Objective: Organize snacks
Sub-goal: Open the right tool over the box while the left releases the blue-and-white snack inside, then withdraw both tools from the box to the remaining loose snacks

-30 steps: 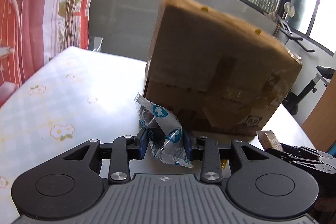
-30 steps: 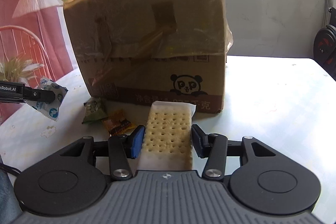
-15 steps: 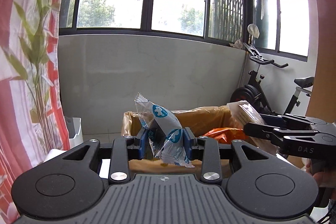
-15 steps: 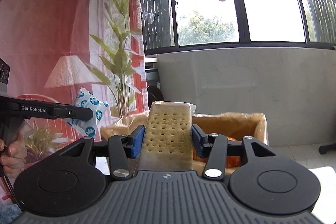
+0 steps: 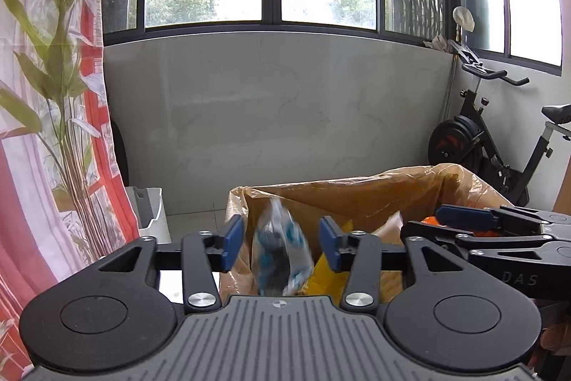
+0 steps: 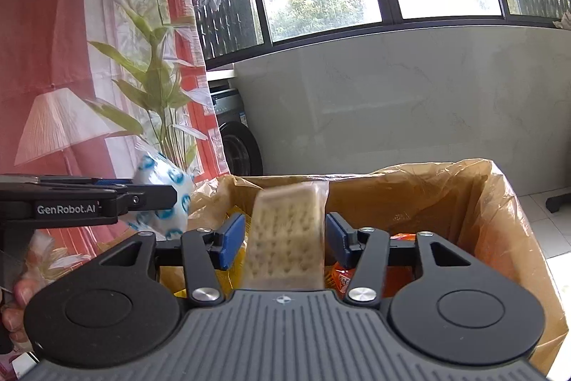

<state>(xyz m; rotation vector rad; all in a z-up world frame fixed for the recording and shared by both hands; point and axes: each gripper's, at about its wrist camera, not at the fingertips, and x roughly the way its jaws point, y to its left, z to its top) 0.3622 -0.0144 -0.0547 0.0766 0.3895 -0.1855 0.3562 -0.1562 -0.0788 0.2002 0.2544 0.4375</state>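
Both grippers hover over the open cardboard box (image 5: 357,195) lined with a plastic bag; the box also shows in the right wrist view (image 6: 499,202). My left gripper (image 5: 282,241) is open; the blue-and-white snack packet (image 5: 280,256) is blurred, loose between the pads, above the box. It also shows in the right wrist view (image 6: 164,195). My right gripper (image 6: 283,240) is open; the cracker packet (image 6: 285,238) is blurred and loose between its pads, over the box. Orange and yellow snack packs (image 6: 342,277) lie inside.
A red patterned curtain (image 5: 46,131) with a plant hangs at the left. An exercise bike (image 5: 492,138) stands at the right by the marble wall. A white bin (image 5: 150,213) sits on the floor behind the box.
Both grippers have opened over the box. The blue-and-white packet and the cracker packet have come free of the pads and are dropping.
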